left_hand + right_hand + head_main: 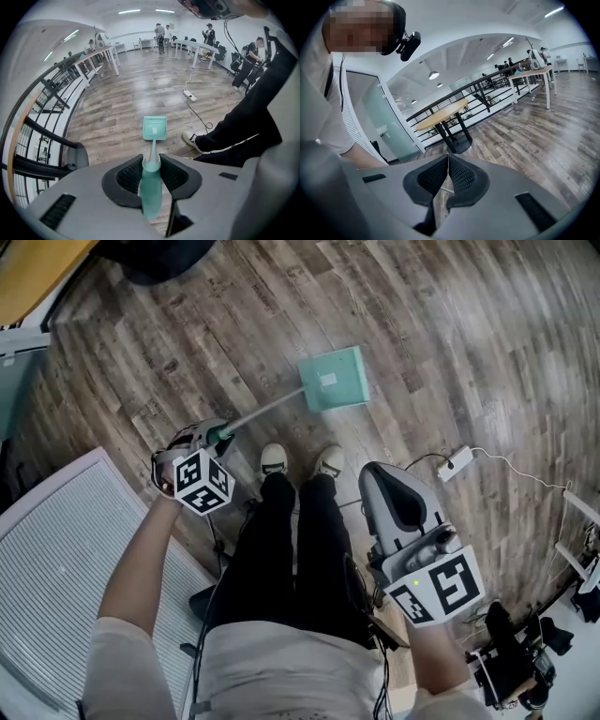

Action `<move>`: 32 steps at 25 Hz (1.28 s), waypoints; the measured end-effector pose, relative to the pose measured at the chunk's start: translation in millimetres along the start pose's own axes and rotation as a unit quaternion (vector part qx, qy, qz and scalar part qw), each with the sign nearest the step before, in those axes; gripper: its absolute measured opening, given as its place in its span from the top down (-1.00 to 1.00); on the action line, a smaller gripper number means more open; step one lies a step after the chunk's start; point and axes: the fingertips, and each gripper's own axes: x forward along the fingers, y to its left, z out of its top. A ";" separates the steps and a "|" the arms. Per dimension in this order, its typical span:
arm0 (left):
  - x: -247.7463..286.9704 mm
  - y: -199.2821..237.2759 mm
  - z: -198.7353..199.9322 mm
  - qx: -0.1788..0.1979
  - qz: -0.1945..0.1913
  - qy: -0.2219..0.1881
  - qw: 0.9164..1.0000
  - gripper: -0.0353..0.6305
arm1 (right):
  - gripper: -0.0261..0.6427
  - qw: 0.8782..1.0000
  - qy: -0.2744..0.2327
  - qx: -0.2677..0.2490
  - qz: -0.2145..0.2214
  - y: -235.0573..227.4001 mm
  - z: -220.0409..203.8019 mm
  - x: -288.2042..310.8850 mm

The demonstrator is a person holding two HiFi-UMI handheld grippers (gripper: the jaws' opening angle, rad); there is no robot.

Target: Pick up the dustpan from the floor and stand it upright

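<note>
Dustpan (154, 128) handle in left gripper (151, 160), round table (440, 121) in right gripper view

dustpan (333, 379): we count one
claws: we hold two, left claw (151, 161), right claw (448, 159)
shoes (274, 459): we see two
power strip (456, 462): one

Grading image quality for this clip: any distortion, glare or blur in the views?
Head view: floor boards bow at the edges, dustpan sharp. Left gripper view: fisheye, dark corners, glare on the floor. Right gripper view: same fisheye, no motion blur.
</note>
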 end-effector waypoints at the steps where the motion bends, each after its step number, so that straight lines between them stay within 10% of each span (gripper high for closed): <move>1: -2.8 -0.5 4.2 0.004 -0.001 0.003 1.000 0.53 | 0.84 1.000 -0.002 0.003 -0.004 -2.1 0.4 -6.4; 21: -5.3 -16.7 176.4 0.048 -0.026 -0.059 0.997 0.53 | 0.84 0.996 -0.044 0.048 -0.066 -37.9 -1.4 -87.2; 32: -2.0 -14.9 181.6 0.049 -0.016 -0.044 0.998 0.53 | 0.84 0.994 -0.056 0.060 -0.079 -48.4 -11.4 -107.4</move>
